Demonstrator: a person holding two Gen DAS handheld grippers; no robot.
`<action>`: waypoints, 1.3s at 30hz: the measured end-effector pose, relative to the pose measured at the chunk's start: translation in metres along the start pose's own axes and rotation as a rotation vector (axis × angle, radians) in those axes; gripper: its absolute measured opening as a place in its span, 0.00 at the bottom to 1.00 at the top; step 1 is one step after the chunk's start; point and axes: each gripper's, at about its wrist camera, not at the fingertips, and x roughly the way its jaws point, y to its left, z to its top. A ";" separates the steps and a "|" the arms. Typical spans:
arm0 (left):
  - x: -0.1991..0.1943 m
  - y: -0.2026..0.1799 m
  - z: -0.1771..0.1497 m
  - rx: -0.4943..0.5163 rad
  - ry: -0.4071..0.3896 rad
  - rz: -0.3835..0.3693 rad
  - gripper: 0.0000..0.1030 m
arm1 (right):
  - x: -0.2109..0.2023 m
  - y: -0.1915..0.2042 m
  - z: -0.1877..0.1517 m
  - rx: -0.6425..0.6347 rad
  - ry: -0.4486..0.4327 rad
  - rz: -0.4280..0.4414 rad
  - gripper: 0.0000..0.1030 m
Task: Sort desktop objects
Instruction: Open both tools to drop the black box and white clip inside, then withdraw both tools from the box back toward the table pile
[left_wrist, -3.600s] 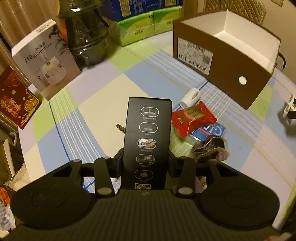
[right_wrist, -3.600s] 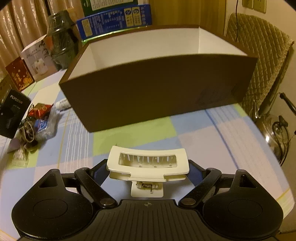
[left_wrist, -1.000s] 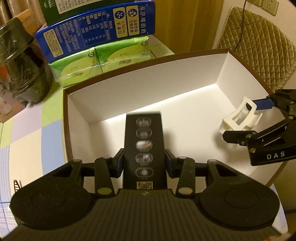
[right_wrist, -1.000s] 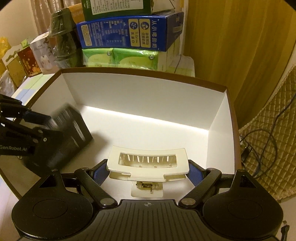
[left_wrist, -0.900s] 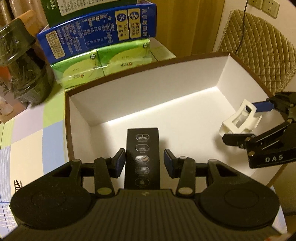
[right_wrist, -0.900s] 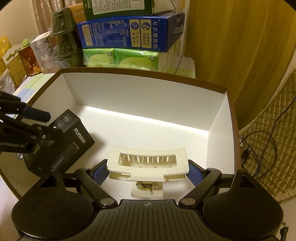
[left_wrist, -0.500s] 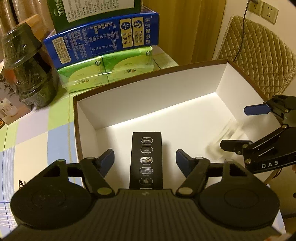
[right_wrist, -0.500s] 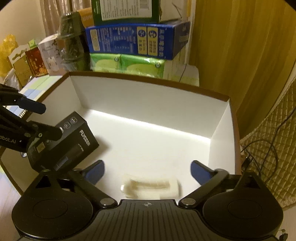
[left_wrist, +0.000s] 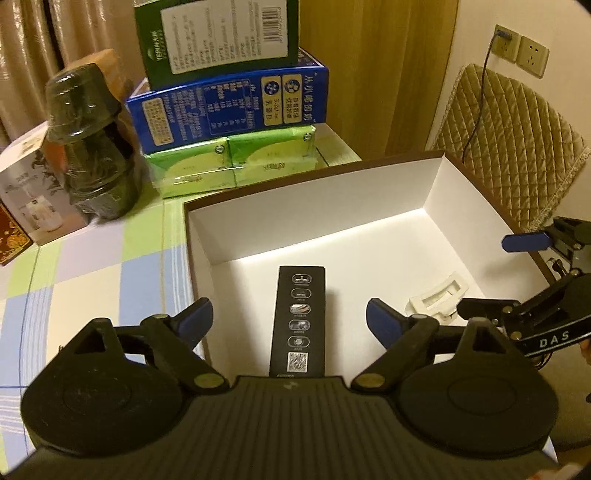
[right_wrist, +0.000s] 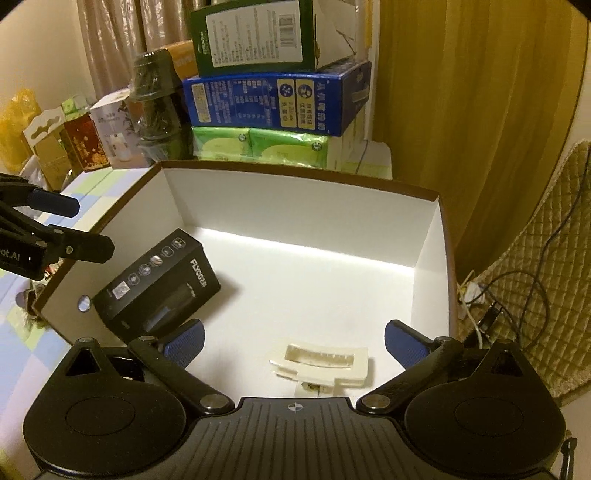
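The brown cardboard box (left_wrist: 314, 173) with a white inside stands open below both grippers. A black carton (left_wrist: 299, 317) lies flat on its floor at the left side, also seen from the right wrist (right_wrist: 159, 280). A white hair clip (left_wrist: 437, 295) rests on the floor near the right wall (right_wrist: 321, 360). My left gripper (left_wrist: 288, 310) hovers above the black carton; its jaws are opening and touch nothing. My right gripper (right_wrist: 293, 330) hangs open above the clip, clear of it.
Behind the box stand stacked cartons (left_wrist: 229, 107), green tissue packs (left_wrist: 229, 166) and a dark wrapped jar (left_wrist: 92, 147). A quilted chair (left_wrist: 509, 147) and cables (right_wrist: 517, 288) are to the right. The checked tablecloth (left_wrist: 92, 277) lies to the left.
Both grippers let go: the black carton dropped flat onto the box floor, the white clip fell beside the right wall. Both jaws spread wide and the grippers rose and pulled back.
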 end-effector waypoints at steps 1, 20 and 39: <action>-0.003 0.000 -0.001 -0.003 -0.005 0.006 0.86 | -0.003 0.001 0.000 0.004 -0.004 0.001 0.98; -0.062 0.011 -0.038 -0.054 -0.081 0.041 0.90 | -0.046 0.031 -0.012 0.038 -0.082 0.006 0.98; -0.118 0.082 -0.122 -0.101 -0.057 0.046 0.93 | -0.072 0.104 -0.054 0.162 -0.069 -0.010 0.98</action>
